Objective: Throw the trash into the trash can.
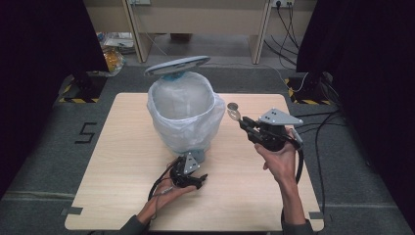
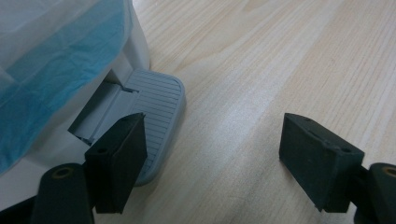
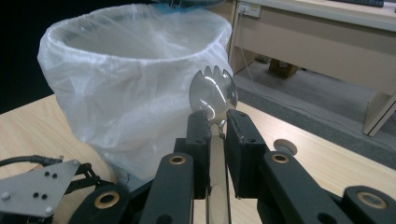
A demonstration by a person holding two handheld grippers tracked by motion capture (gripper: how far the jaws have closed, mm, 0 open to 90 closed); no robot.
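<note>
The right gripper [image 3: 215, 122] has its jaws clamped on the handle of a metal spork [image 3: 214, 91], head up beside the bag-lined bin [image 1: 183, 110] on the counter [image 1: 122, 161]. Stiff, light and slick, the spork is best pinched flat along its handle. The left gripper [image 2: 210, 163] has its jaws apart, one on the bin's pedal [image 2: 156, 100], with the lid [image 1: 177, 65] raised.

**Surroundings: items apart from the work in hand**

A light wooden table [image 1: 122, 161] stands on grey carpet [image 1: 44, 147]. A black mark shaped like a "5" [image 1: 86, 132] lies on the carpet left of the table. Pale wooden furniture [image 1: 195, 19] stands beyond. Black cables [image 1: 286, 29] hang at far right. Yellow-black hazard tape [image 1: 78, 100] marks the stand bases. Packaged clutter [image 1: 113, 51] sits at far left.
</note>
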